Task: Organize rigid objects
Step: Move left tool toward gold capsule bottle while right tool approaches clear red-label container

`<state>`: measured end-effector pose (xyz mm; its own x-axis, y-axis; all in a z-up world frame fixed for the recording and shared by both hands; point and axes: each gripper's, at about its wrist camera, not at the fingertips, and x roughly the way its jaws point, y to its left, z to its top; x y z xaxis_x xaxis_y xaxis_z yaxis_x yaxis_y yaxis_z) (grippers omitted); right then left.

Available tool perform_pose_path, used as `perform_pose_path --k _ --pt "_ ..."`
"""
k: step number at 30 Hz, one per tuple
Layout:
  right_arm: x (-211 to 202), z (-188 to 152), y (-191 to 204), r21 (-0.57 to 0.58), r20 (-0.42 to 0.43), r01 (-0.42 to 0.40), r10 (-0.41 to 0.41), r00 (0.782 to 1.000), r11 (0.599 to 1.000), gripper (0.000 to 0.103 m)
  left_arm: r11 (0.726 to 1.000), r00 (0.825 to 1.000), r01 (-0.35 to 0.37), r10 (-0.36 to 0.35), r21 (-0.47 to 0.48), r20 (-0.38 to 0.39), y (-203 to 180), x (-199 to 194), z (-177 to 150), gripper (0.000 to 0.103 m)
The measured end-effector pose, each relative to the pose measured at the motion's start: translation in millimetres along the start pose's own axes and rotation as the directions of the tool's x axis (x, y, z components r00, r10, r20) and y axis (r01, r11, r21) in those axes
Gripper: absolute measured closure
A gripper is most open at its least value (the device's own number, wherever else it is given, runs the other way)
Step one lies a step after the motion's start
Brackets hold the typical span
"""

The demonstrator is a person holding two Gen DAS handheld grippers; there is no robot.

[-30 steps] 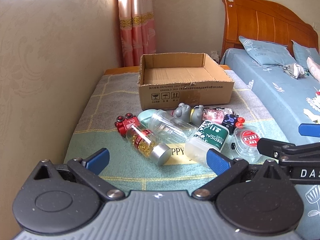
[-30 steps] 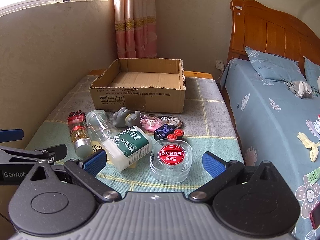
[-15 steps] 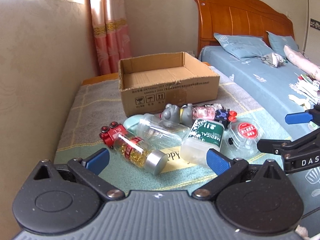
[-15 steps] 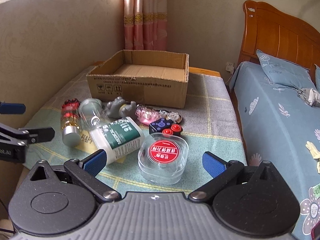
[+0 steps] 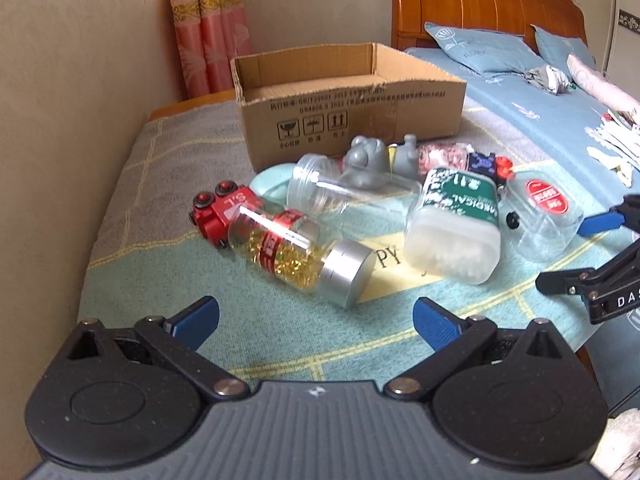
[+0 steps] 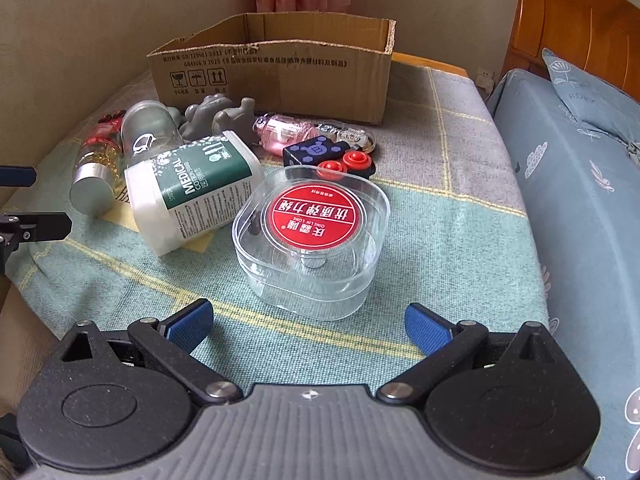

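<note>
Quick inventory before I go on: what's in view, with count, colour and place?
cardboard box: 1, brown, far end of table
clear case: 1, red label, nearest right gripper
cotton swab tub: 1, white with green label, on its side
capsule bottle: 1, gold pills, silver cap, lying near left gripper
toy truck: 1, red, behind capsule bottle
grey figures: 2, by the box
bed: 1, blue sheet, right
left gripper: open
right gripper: open

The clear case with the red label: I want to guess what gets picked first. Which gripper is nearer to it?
Right. The right gripper sits open directly in front of the clear case. The left gripper faces the capsule bottle, with the case off to its right.
</note>
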<state>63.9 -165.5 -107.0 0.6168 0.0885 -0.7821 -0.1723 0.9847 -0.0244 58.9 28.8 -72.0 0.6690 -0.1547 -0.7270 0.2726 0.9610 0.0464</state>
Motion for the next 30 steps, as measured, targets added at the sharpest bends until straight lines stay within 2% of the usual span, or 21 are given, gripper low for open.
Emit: perform_pose_path --k 5,8,12,22,30 --pt "6 8 -2 -0.018 0.004 -0.015 0.015 1.000 1.000 0.000 1.000 1.000 0.000 0.000 0.006 -0.032 7 15 -2 0.001" --pt "10 9 -1 0.002 0.044 0.000 0.000 0.999 1.000 0.000 1.000 0.998 -0.005 0.005 0.001 -0.058 11 24 -4 0.001" --pt "15 11 1 0.050 0.082 0.041 -0.045 0.996 0.998 0.000 0.998 0.997 0.039 -0.042 -0.049 -0.061 22 30 -5 0.001" --pt "6 -2 -21 0.096 0.094 0.081 -0.090 0.991 0.992 0.000 0.997 0.995 0.073 -0.071 0.026 -0.064 27 37 4 0.001" --pt "4 -5 -19 0.098 0.107 0.088 -0.099 0.989 0.991 0.000 0.984 0.993 0.118 -0.119 0.132 0.006 30 27 22 0.001"
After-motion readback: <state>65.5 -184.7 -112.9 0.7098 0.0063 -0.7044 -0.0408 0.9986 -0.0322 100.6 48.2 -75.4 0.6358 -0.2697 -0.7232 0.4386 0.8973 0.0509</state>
